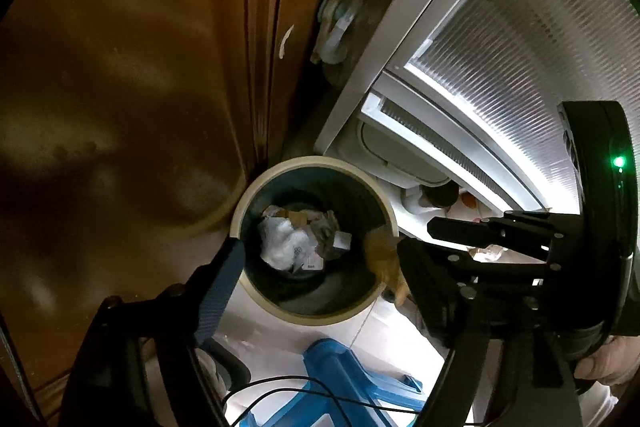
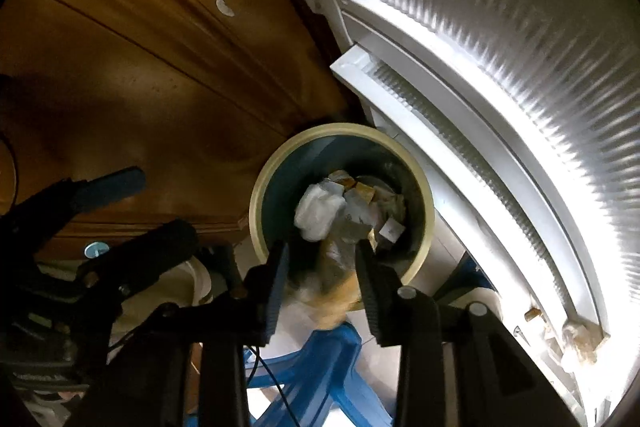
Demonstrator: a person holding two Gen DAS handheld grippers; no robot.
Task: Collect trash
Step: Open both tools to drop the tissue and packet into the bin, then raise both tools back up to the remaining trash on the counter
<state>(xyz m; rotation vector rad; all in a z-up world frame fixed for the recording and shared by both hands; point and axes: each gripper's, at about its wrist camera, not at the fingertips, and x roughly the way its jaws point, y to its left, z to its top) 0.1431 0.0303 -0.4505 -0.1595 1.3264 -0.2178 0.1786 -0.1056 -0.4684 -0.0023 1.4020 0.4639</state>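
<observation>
Both tools hang over a round trash bin point(image 2: 424, 187) that stands on the floor by a brown wooden wall point(image 2: 120, 67) and a white ribbed door point(image 2: 520, 67); the bin already has trash in it, a white crumpled wad point(image 2: 318, 213) and some brown and grey scraps point(image 2: 364, 193) low at the bottom.

The right tool point(image 2: 322, 281) has its jaws partly apart; a yellow-brown piece of trash point(image 2: 340, 283) sits in the gap between them, blurry, right at the near rim of the bin; the fingers point(image 2: 276, 287) do not look like they press on it, so I think it is let go and dropping in. In the left view the same piece point(image 1: 382, 255) shows at the rim of the bin point(image 1: 256, 187), partly over the inside and partly over the outside.

The left tool point(image 1: 316, 251) is wide apart with nothing in it; the bin mouth shows between its fingers.

So the job looks well along; this piece is nearly in. What else is left to pick up I cannot tell; a blue plastic thing point(image 2: 320, 367) lies below on the floor.

The piece looks long and floppy; its long side runs from the bin rim back toward the camera, the far end pointing down into the bin; the blur makes this a guess.
</observation>
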